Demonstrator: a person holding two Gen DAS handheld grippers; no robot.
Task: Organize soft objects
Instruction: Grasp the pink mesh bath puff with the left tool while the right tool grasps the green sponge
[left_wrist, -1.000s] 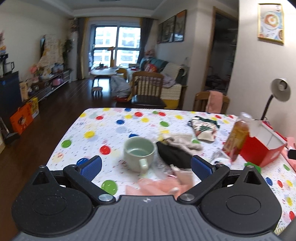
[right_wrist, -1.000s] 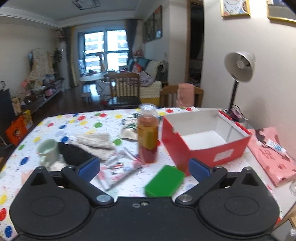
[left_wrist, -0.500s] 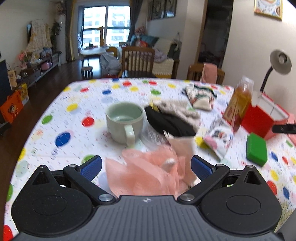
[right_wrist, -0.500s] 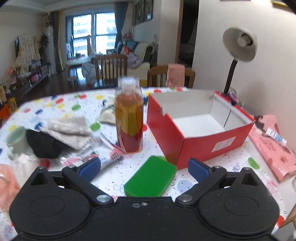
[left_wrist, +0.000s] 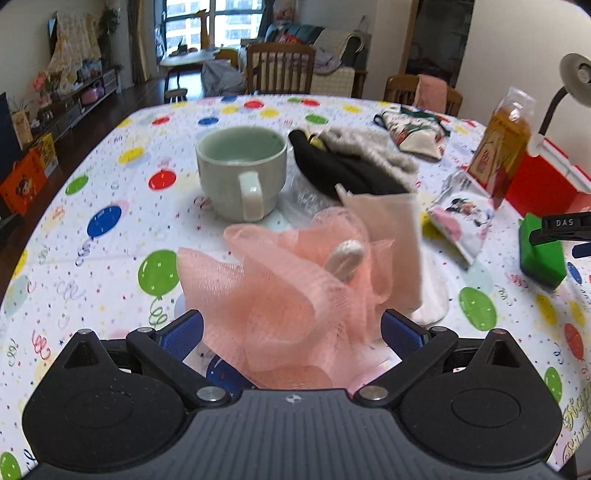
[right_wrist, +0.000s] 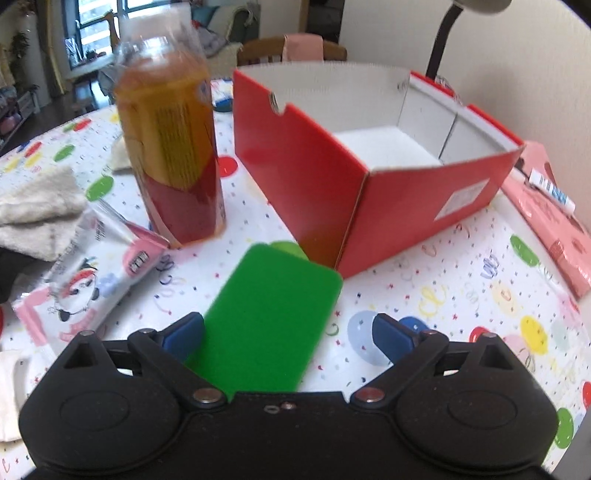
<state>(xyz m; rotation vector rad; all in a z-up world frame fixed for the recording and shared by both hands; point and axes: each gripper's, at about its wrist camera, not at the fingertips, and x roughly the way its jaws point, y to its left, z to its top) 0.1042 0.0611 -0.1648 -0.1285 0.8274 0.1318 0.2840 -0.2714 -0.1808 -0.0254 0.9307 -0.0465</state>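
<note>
Your left hand-held gripper (left_wrist: 291, 328) stands open around the pink mesh puff (left_wrist: 295, 288) near the mug (left_wrist: 242, 170), while your right hand-held gripper (right_wrist: 288, 332), also open, straddles the green sponge (right_wrist: 269, 317) beside the red box (right_wrist: 369, 177) on the tabletop (right_wrist: 461, 277).

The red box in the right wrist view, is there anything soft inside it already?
No, the red box stands open and only its bare white floor shows inside.

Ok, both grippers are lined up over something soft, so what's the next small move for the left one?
Probably ease the left gripper slightly down and forward, then close. Its jaws stand open with the pink mesh sponge bunched between the blue pads, but neither pad clearly presses it yet. The right gripper is likewise open around the green sponge, beside the open red box.
</note>
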